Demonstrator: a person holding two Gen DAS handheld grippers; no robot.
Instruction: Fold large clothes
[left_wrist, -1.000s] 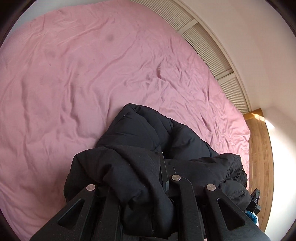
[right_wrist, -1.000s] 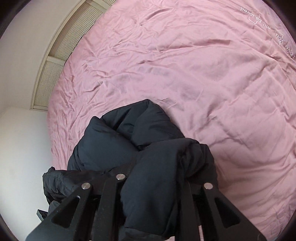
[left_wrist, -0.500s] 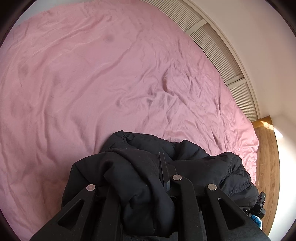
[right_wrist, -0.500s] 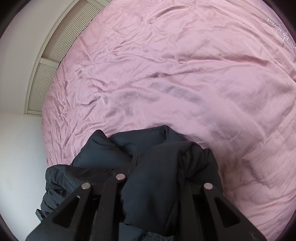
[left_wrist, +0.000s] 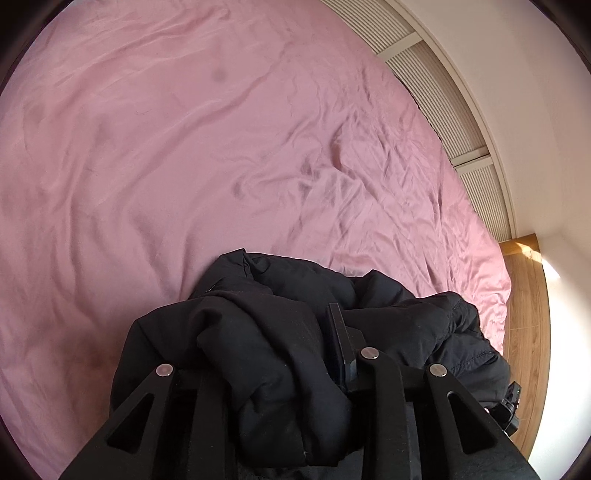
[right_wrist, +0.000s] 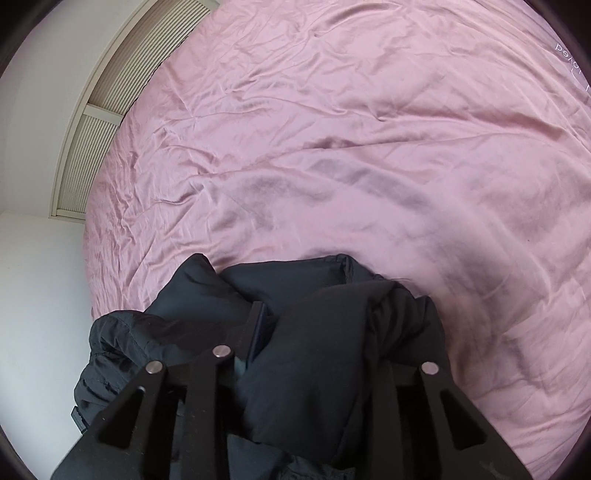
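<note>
A black puffer jacket (left_wrist: 295, 295) hangs bunched over a pink bed sheet (left_wrist: 184, 166). My left gripper (left_wrist: 280, 350) is shut on a thick fold of the jacket, which bulges between and over the fingers. My right gripper (right_wrist: 317, 343) is shut on another fold of the same jacket (right_wrist: 288, 288). The jacket's far part rests on the pink sheet (right_wrist: 369, 147) in front of both grippers. Most of each fingertip is hidden by fabric.
A ribbed beige headboard panel (left_wrist: 461, 122) and a white wall run along the right of the left wrist view. The panel (right_wrist: 96, 147) lies at the left of the right wrist view. Wooden floor (left_wrist: 524, 295) shows beyond the bed's edge.
Both grippers have lifted and drawn the jacket back toward the cameras. Less jacket lies spread on the sheet, and more pink sheet shows ahead.
</note>
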